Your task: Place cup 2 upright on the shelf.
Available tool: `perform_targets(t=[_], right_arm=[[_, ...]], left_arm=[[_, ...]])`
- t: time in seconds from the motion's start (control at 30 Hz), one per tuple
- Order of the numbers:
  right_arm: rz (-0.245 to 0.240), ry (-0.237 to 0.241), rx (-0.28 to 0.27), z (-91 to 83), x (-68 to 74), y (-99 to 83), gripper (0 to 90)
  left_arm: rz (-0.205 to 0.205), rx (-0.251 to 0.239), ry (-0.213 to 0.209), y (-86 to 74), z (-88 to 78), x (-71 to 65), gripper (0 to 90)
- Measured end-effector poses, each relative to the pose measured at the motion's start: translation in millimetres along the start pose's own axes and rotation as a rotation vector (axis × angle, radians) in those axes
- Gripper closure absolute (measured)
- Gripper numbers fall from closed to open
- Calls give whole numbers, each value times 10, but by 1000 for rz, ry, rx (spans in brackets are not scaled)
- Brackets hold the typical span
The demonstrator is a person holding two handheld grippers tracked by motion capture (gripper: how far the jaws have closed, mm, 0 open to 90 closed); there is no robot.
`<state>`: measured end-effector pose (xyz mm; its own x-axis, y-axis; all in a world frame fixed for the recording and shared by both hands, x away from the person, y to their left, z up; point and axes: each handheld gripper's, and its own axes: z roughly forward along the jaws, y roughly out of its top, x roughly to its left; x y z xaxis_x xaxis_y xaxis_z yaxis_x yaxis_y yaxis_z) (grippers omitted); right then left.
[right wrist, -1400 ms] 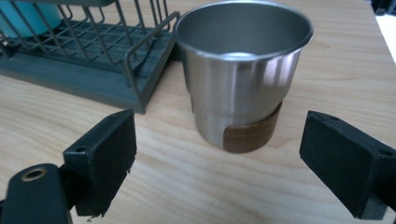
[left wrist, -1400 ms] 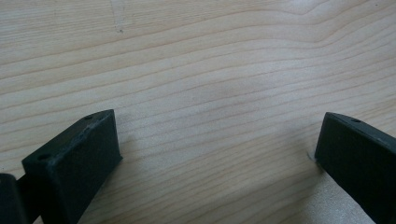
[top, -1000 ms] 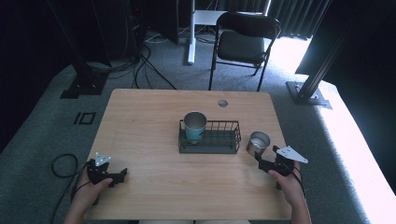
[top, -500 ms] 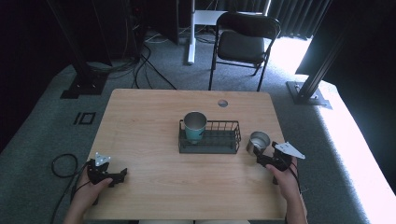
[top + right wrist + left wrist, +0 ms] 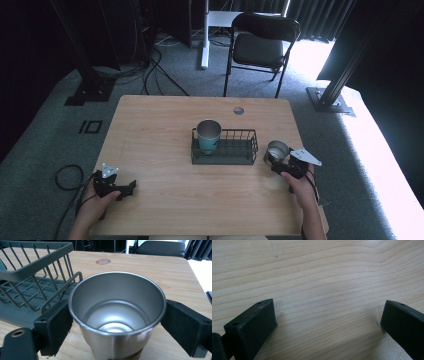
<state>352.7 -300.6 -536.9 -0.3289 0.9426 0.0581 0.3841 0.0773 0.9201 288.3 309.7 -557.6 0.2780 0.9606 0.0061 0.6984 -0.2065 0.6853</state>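
Observation:
A steel cup [image 5: 276, 149] [image 5: 117, 302] stands upright on the wooden table [image 5: 160, 140], just right of a dark wire rack [image 5: 225, 152] [image 5: 30, 272]. My right gripper [image 5: 274, 160] [image 5: 117, 317] has its jaws around the cup, and both pads [image 5: 55, 327] press its walls just below the rim. A second cup with a teal body [image 5: 208, 134] stands in the rack's left end. At the table's front left corner, my left gripper [image 5: 129, 188] [image 5: 328, 315] lies low over bare wood, open, with nothing between its jaws.
A round hole [image 5: 238, 110] is in the table's far edge. Behind the table stand a black folding chair [image 5: 260, 45] and a white desk leg [image 5: 204, 35]. Cables lie on the grey carpet at the left [image 5: 65, 175].
My right gripper has slid forward and left up to the steel cup and brought its jaws around it. The left gripper has stayed put.

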Motion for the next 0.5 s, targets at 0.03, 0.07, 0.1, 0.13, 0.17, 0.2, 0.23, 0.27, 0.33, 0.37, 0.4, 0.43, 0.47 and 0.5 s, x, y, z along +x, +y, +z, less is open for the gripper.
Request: perform_targets(t=[0.03,0.07,0.1,0.13,0.17,0.2,0.23,0.27,0.33,0.37,0.4,0.43,0.47,0.5], right_arm=[[-4,0,-1,7,4,5,106],[-9,3,-1,17,13,11,106],[-9,1,1,26,20,16,106],[-12,1,0,35,22,20,106],[-15,1,0,42,24,23,106],[-11,2,-1,51,26,25,106],[-9,4,1,58,29,26,106],[-10,5,-2,66,31,26,106],[-9,4,-3,79,30,27,106],[-5,0,-6,83,27,29,106],[-2,1,-11,86,26,33,106],[0,2,-12,88,28,38,106],[-3,-1,-14,91,28,42,106],[-3,-1,-14,91,28,42,106]], left_arm=[[0,0,0,0,0,0,5],[0,0,0,0,0,0,5],[-1,-1,0,0,1,-1,5],[-1,-1,0,0,1,0,5],[-1,-1,0,0,1,-1,5],[-1,-2,0,0,1,-1,5],[-2,-2,0,0,1,-1,5],[-2,-1,0,0,1,-1,5],[-2,-2,0,0,1,-1,5],[-2,-2,-1,0,1,-1,5],[-1,-1,-1,0,1,-1,5],[-2,-2,0,0,1,-1,5],[-1,-1,0,0,1,-1,5],[-1,-1,0,0,1,-1,5]])
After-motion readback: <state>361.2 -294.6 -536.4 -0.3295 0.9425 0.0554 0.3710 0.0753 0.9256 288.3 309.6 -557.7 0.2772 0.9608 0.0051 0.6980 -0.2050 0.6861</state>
